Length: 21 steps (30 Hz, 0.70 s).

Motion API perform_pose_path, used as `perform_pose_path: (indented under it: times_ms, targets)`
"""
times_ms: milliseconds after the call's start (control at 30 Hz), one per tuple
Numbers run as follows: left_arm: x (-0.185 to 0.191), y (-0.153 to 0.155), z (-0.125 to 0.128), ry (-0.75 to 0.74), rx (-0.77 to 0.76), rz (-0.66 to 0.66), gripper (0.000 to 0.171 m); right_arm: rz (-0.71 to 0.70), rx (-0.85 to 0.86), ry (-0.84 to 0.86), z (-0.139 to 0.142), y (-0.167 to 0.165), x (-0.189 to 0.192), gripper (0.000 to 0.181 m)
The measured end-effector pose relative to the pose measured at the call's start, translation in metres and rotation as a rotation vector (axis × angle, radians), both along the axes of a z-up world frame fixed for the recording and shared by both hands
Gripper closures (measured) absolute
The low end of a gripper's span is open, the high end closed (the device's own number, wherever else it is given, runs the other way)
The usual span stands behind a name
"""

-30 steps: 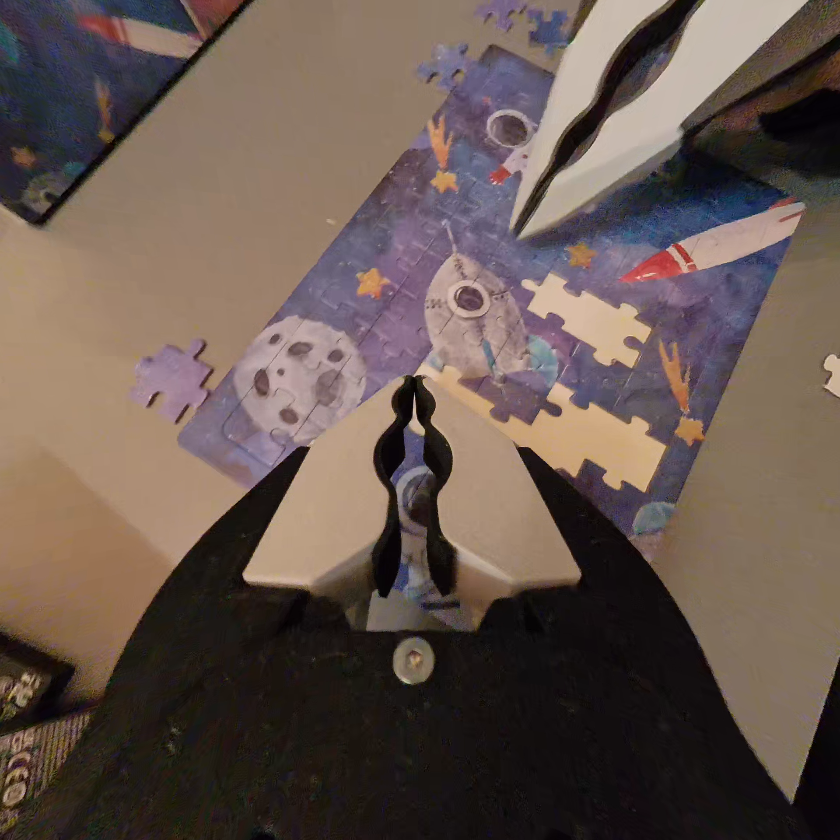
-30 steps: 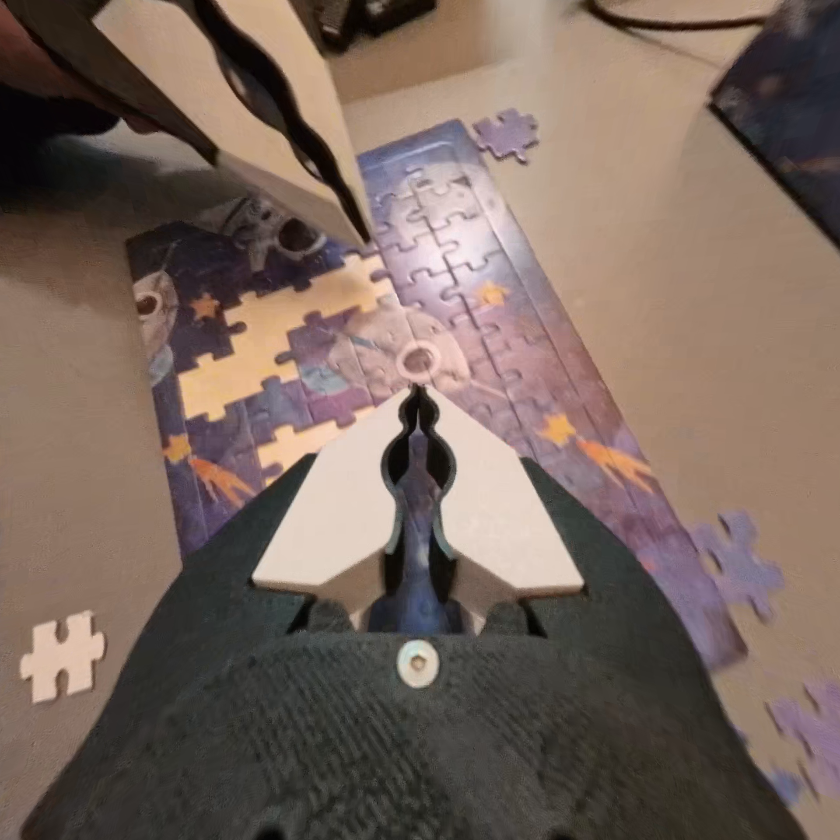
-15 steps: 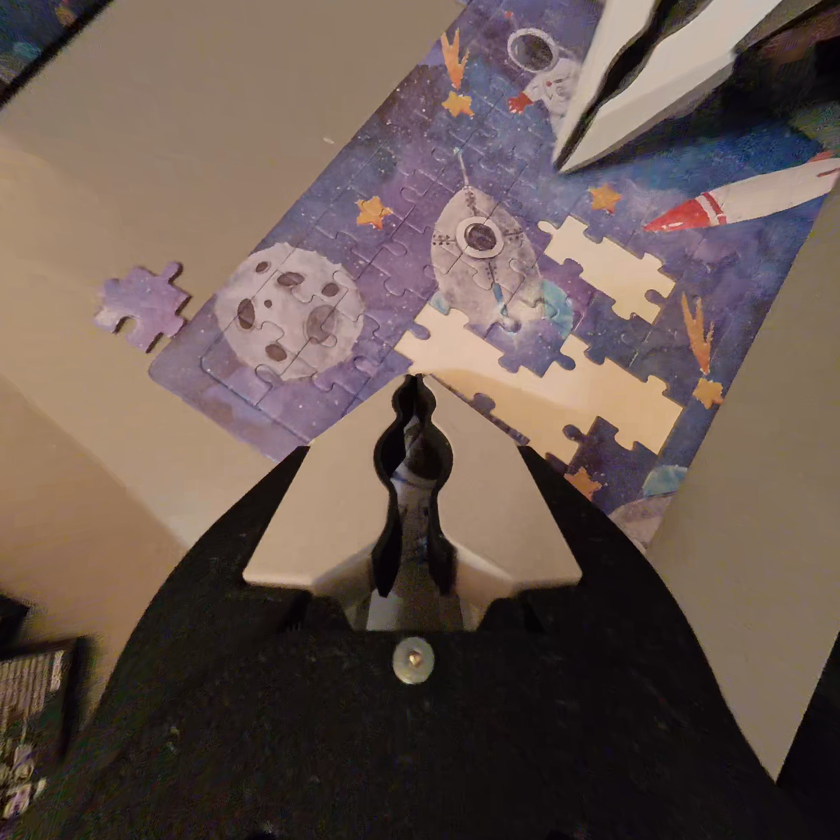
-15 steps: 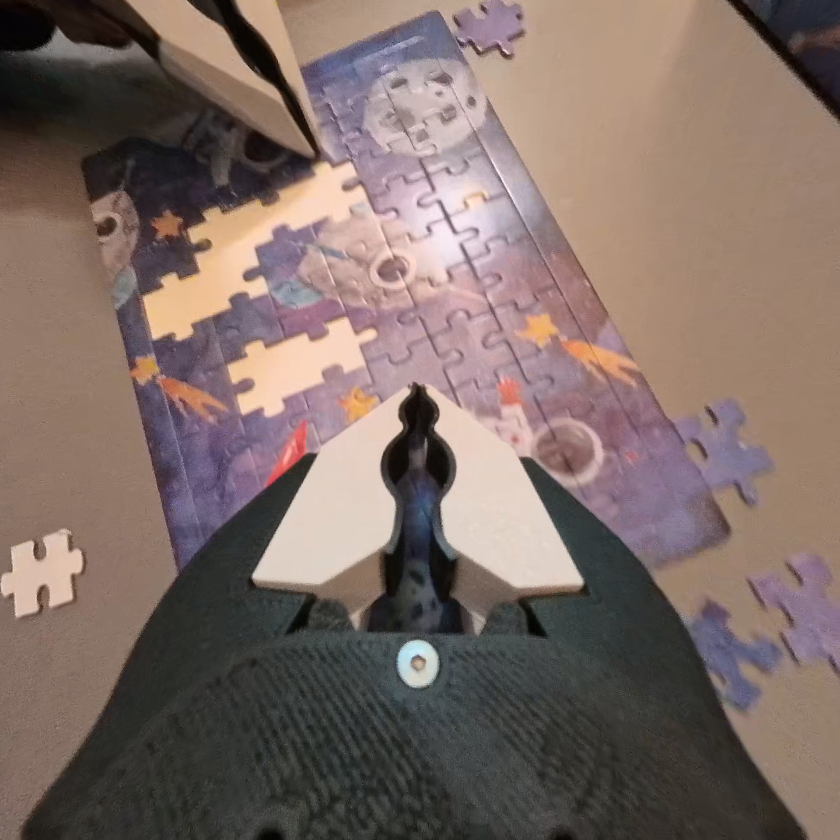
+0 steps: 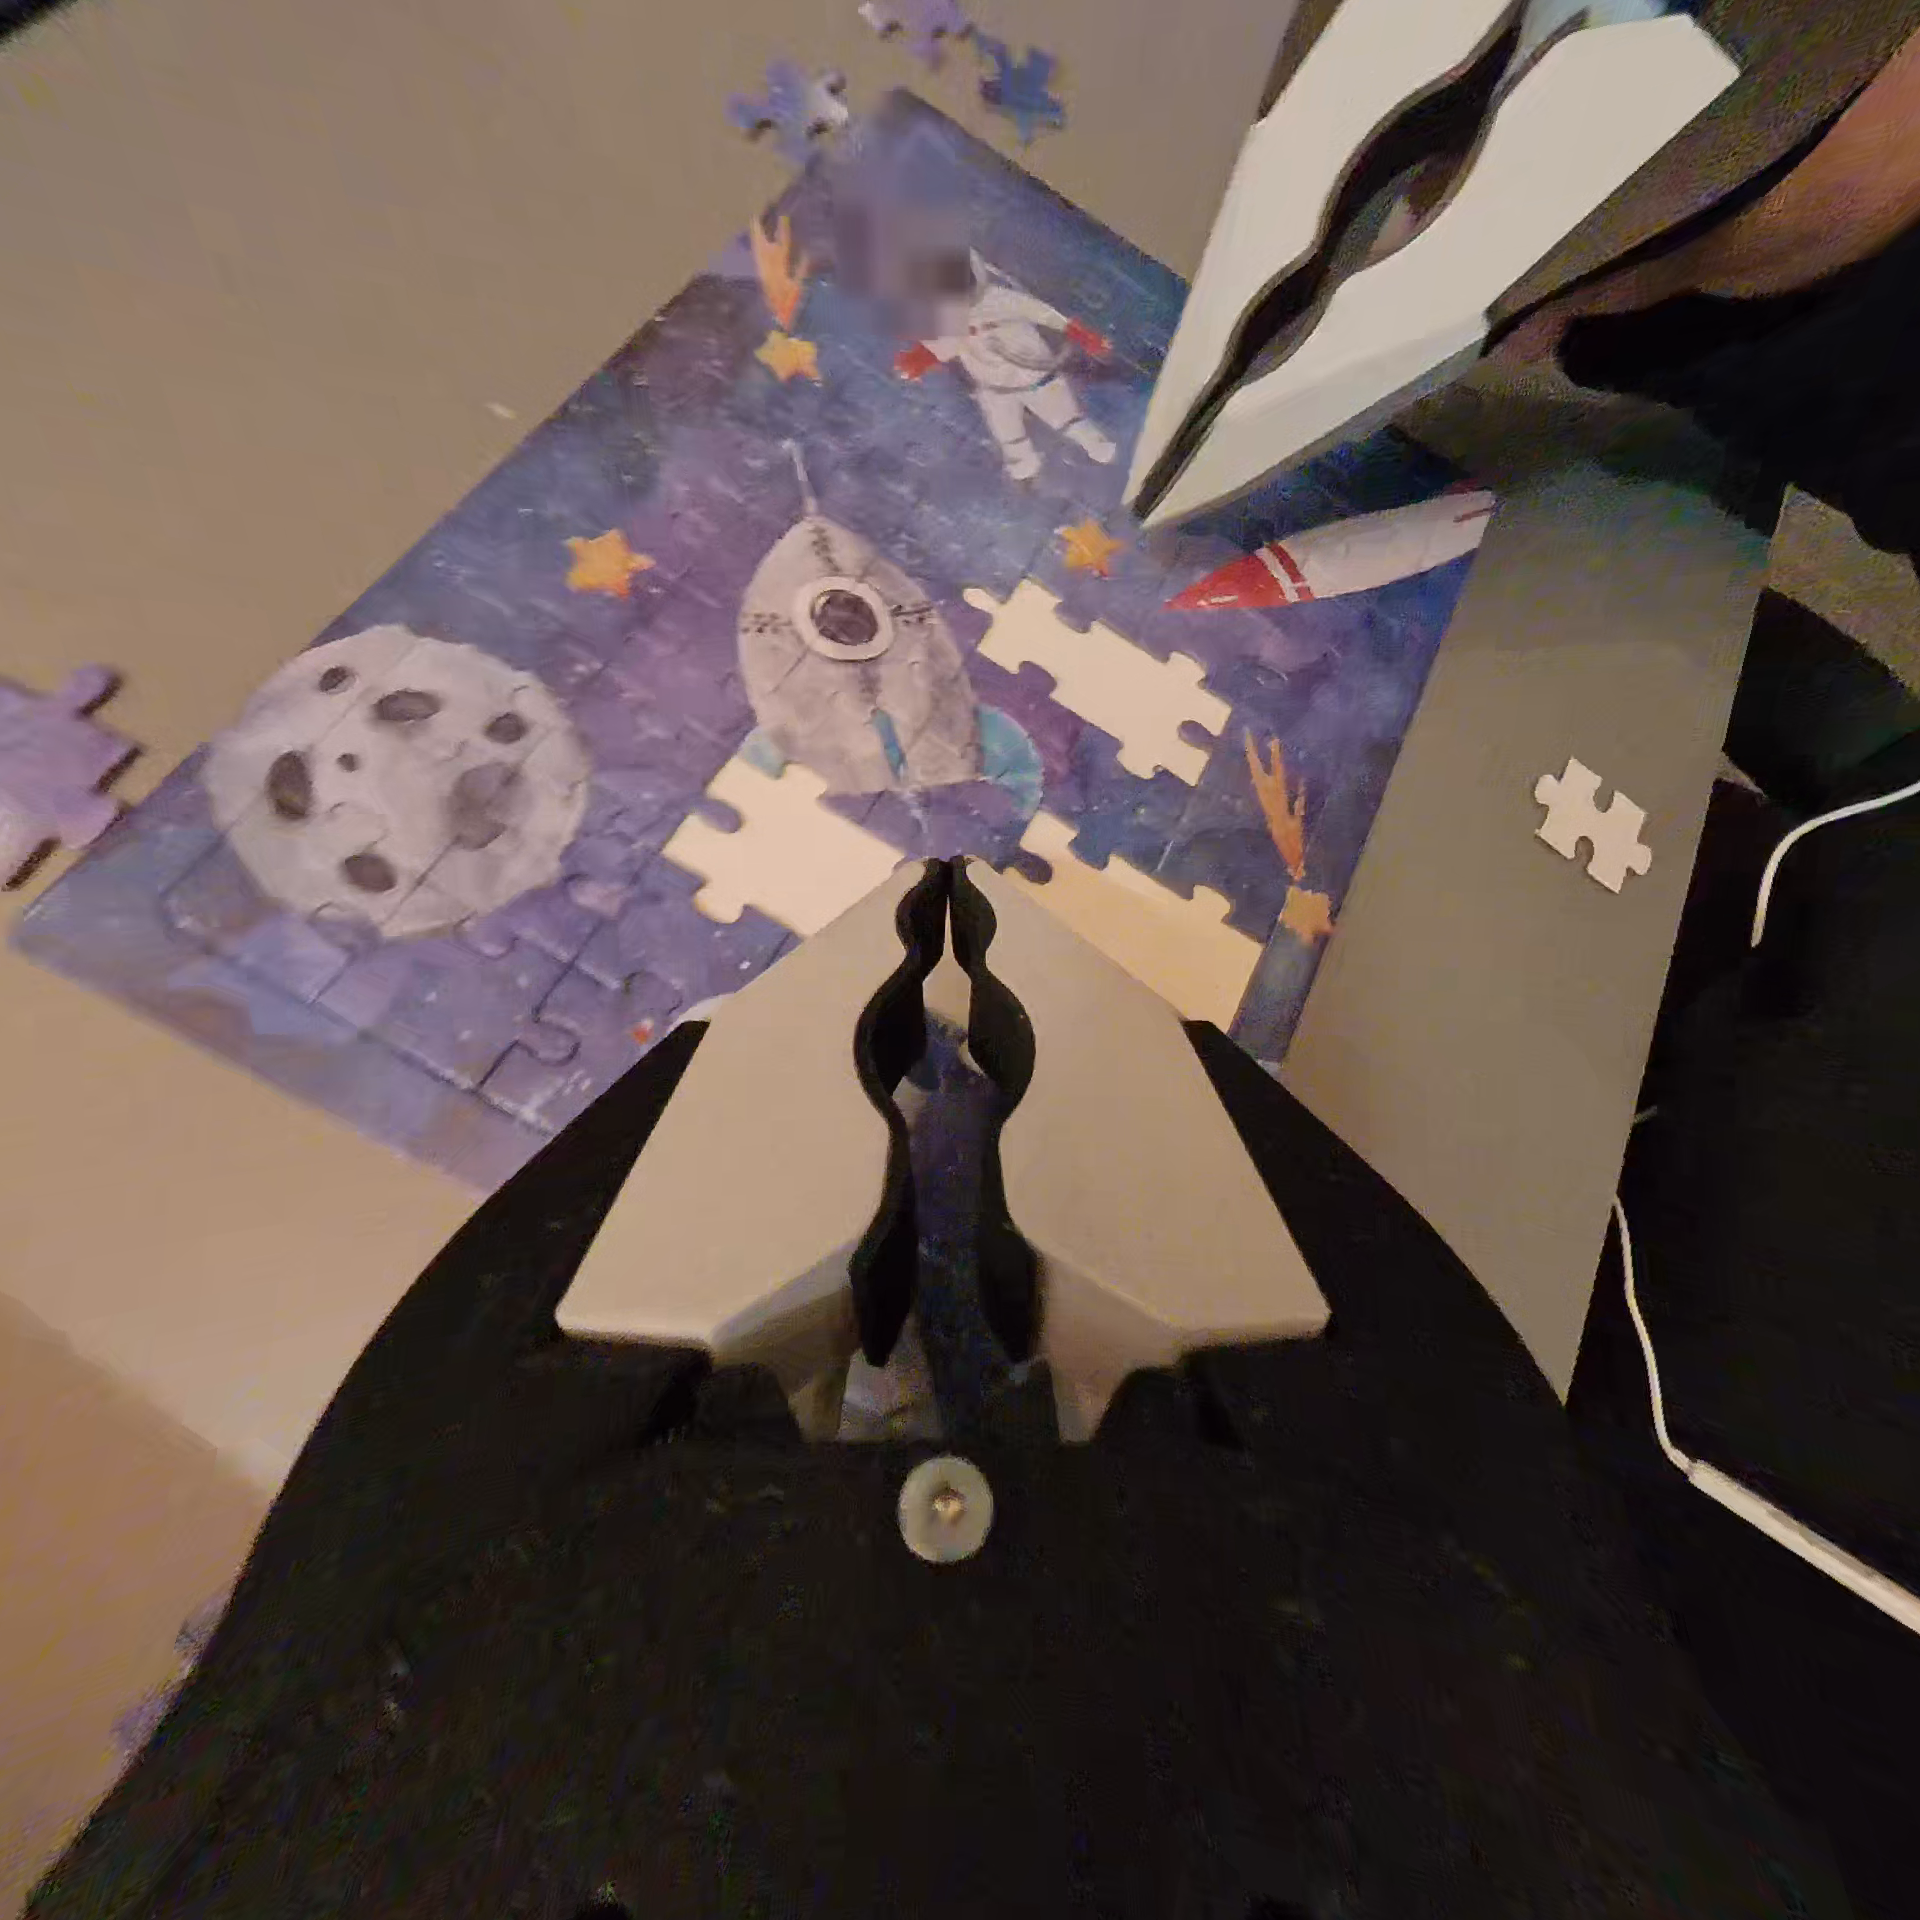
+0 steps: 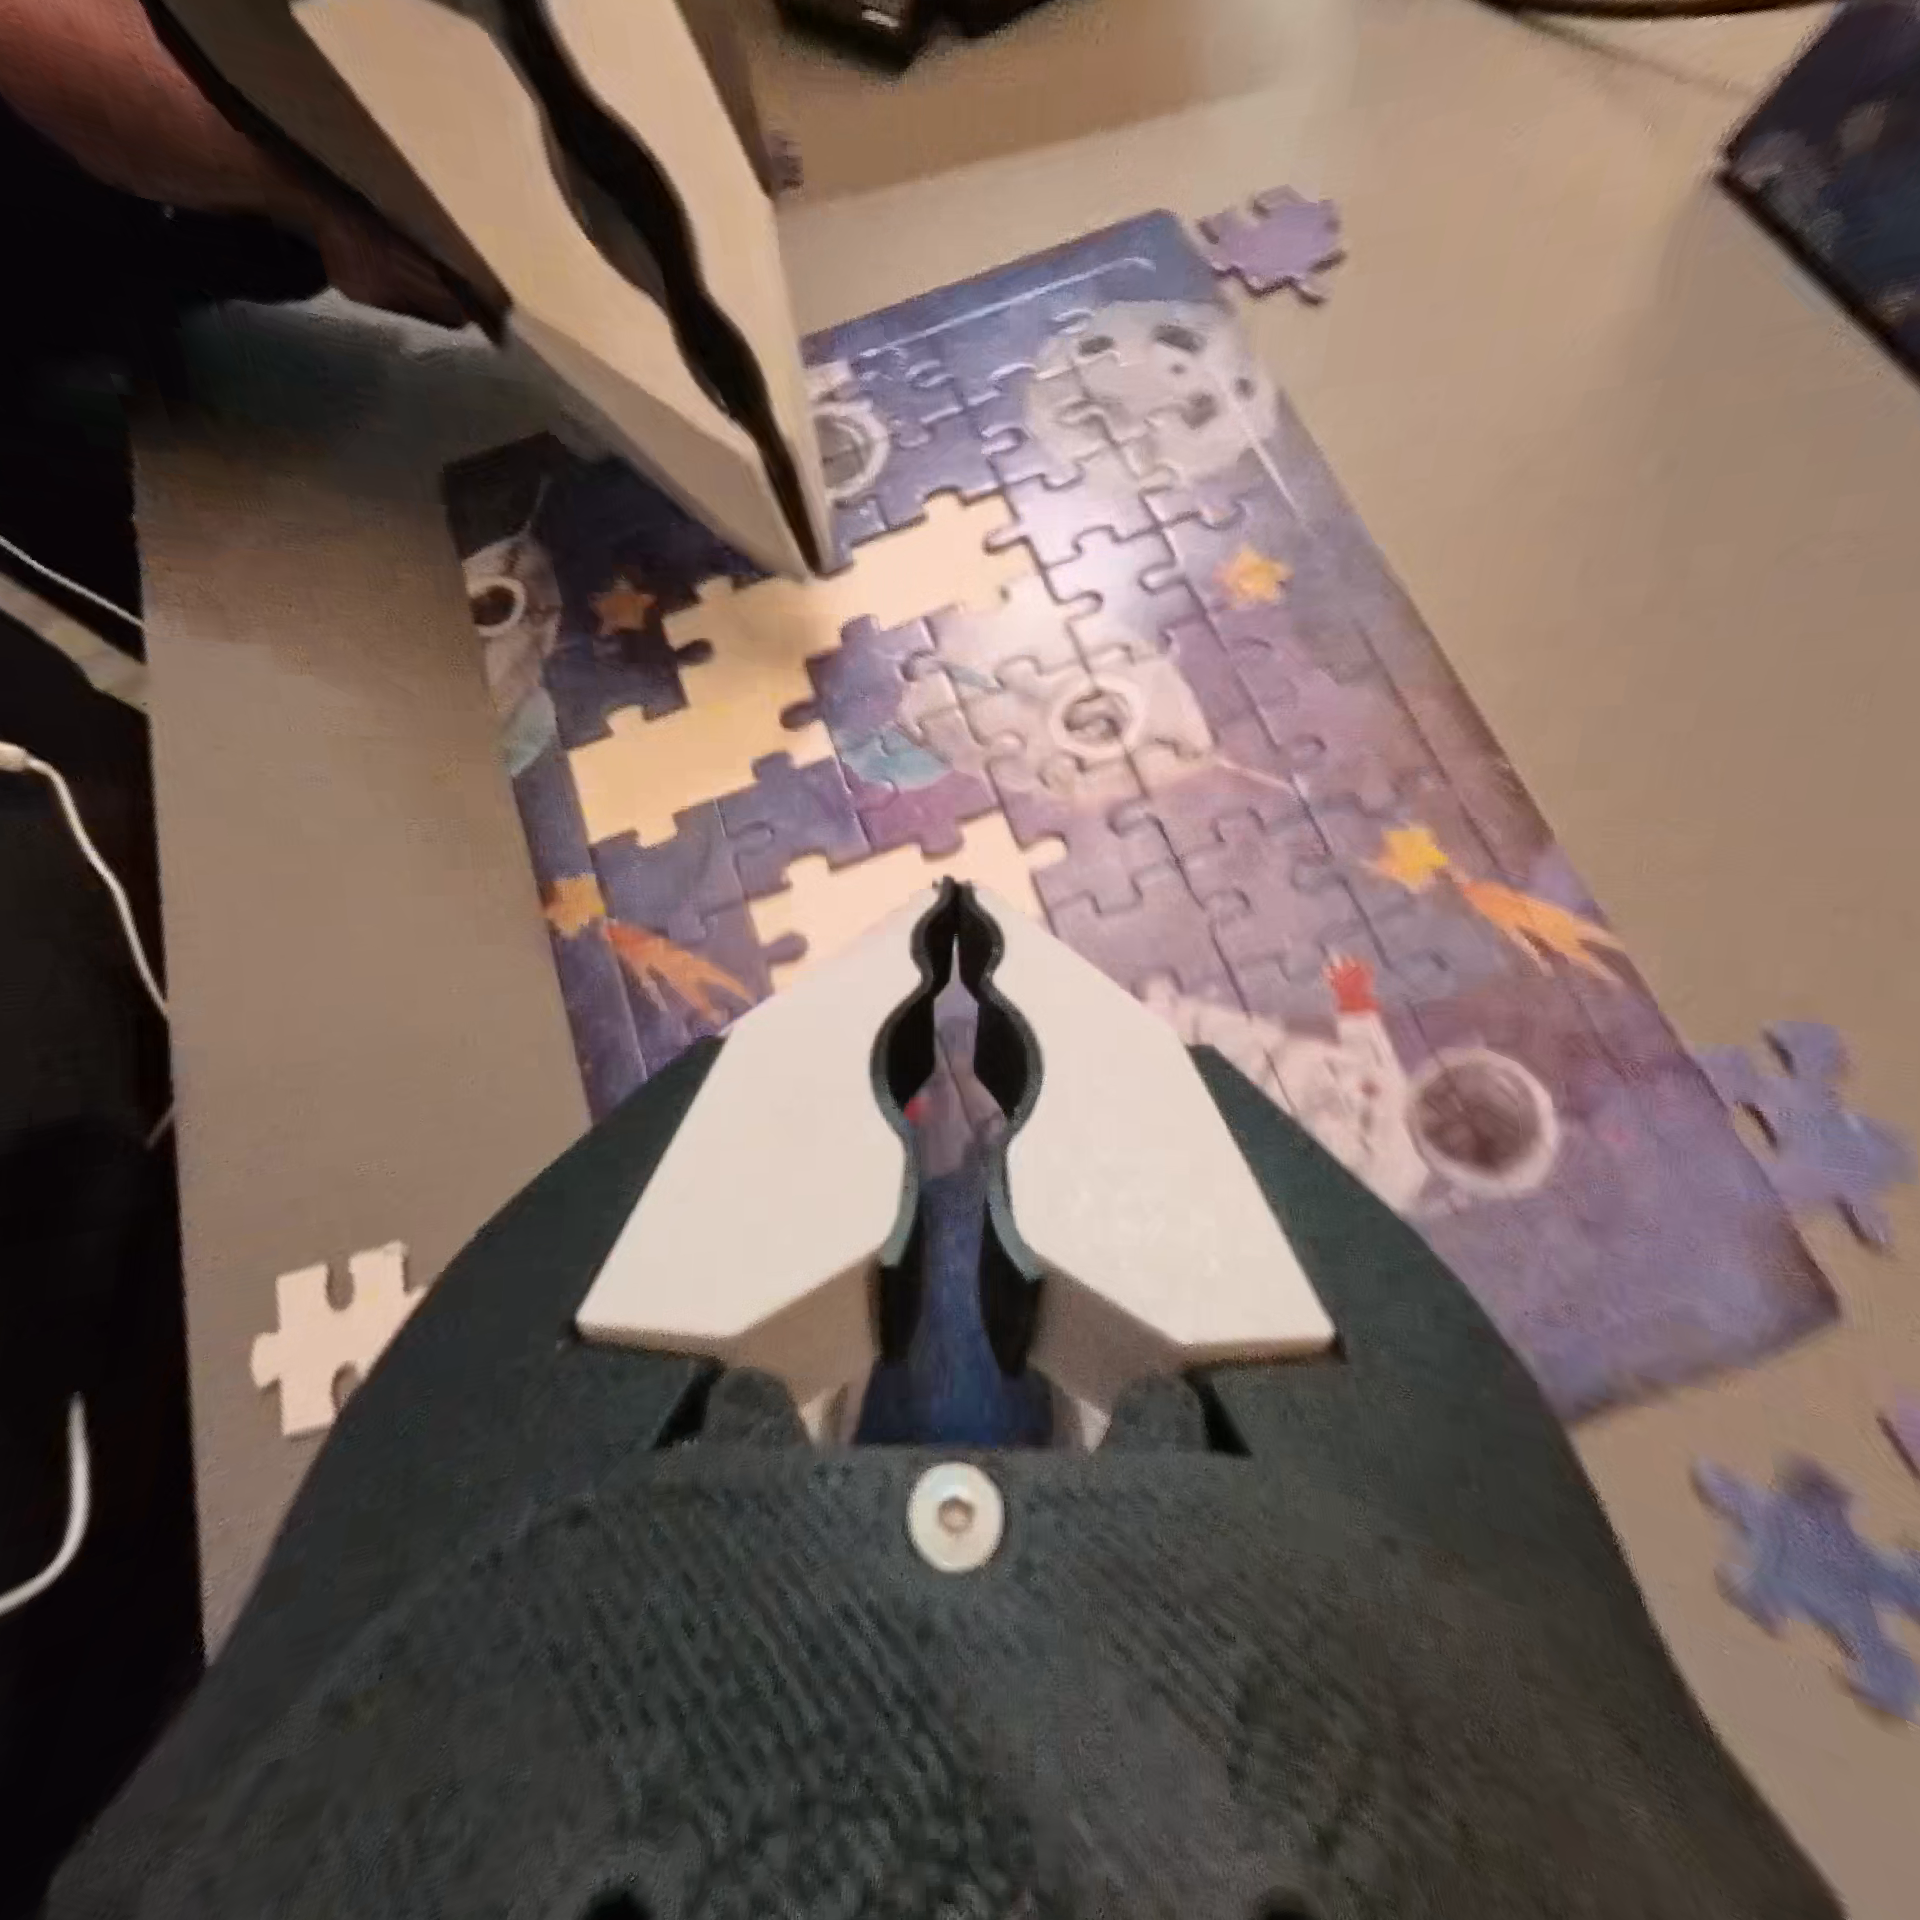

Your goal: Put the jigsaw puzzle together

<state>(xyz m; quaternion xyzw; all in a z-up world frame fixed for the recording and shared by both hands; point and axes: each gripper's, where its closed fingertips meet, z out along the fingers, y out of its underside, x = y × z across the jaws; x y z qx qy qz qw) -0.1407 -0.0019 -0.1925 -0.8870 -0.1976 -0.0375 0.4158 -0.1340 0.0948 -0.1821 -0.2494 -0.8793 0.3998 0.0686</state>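
Observation:
The space-themed jigsaw puzzle (image 5: 436, 665) lies flat on the beige table and also shows in the right wrist view (image 6: 1195, 644). It has two bare gaps, a small one (image 5: 1101, 675) and a long one (image 5: 779, 842). My left gripper (image 5: 948, 883) is shut and empty, its tips over the long gap. My right gripper (image 6: 954, 894) is shut and empty, its tips over the small gap (image 6: 883, 899). Each gripper shows in the other's view: the right (image 5: 1143, 514) and the left (image 6: 816, 561).
Loose purple pieces lie by the puzzle's edges (image 5: 52, 758) (image 5: 790, 104) (image 6: 1808, 1132) (image 6: 1808, 1558). A white face-down piece (image 5: 1590, 821) lies near the table edge. A white cable (image 5: 1652, 1340) runs over the dark area past that edge. A dark box lid (image 6: 1849, 208) lies at the far right.
Both grippers pulled back along the puzzle, then came forward again, staying shut. The left tips are back over the long gap; the right tips went from the grey rocket to the small gap.

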Motion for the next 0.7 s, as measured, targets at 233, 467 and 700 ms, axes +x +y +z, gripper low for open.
perform_pose_path:
  times_ms: [233, 467, 700]
  targets:
    - [0.003, 0.024, -0.02, 0.117, -0.128, -0.056, 0.171, 0.145, 0.039, -0.027, -0.024, -0.057, -0.004, 0.181]
    - [-0.008, -0.008, -0.021, 0.026, -0.102, 0.037, 0.171, 0.023, 0.007, -0.081, -0.023, 0.001, 0.0, 0.181]
    - [-0.02, -0.032, -0.019, -0.031, -0.076, 0.105, 0.171, -0.135, 0.048, -0.1, -0.025, 0.071, 0.006, 0.181]
